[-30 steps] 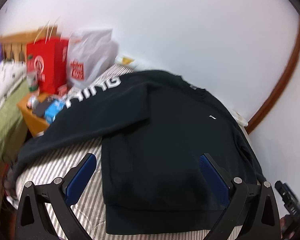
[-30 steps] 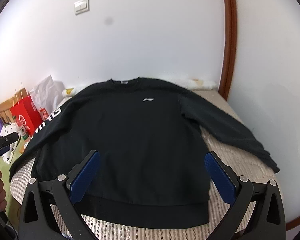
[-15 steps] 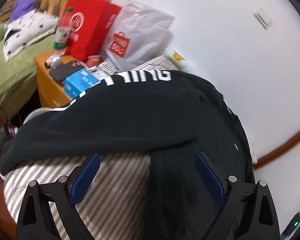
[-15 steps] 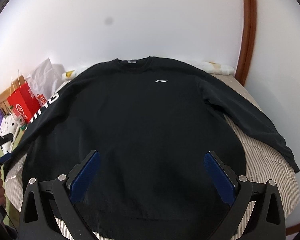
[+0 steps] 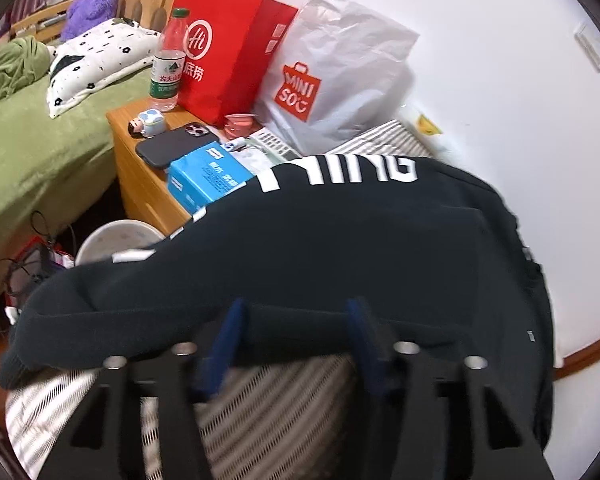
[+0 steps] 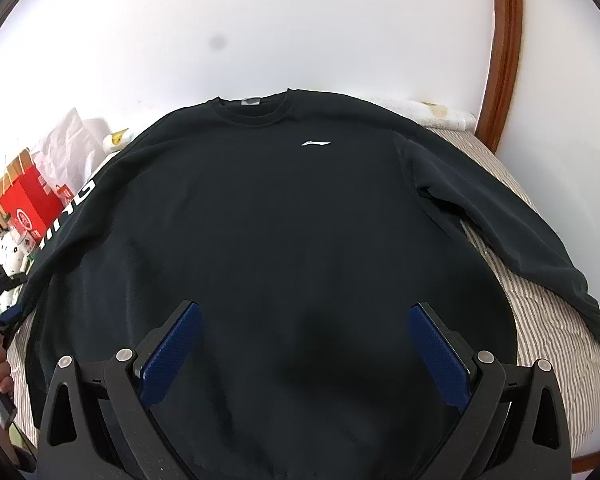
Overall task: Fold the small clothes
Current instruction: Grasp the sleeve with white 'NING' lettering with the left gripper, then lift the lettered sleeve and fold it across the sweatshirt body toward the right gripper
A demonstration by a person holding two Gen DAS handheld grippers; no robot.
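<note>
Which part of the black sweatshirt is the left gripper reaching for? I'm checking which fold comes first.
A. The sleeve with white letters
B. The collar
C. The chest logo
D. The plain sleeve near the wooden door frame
A: in the left wrist view the left gripper has its partly closed fingers at the edge of the lettered sleeve of the sweatshirt.

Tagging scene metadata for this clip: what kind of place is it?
Most likely a home bedroom. A black long-sleeved sweatshirt lies spread on a striped mattress, a wooden bedside cabinet carries a phone and bottle, and a second bed with a green blanket stands beside it.
</note>
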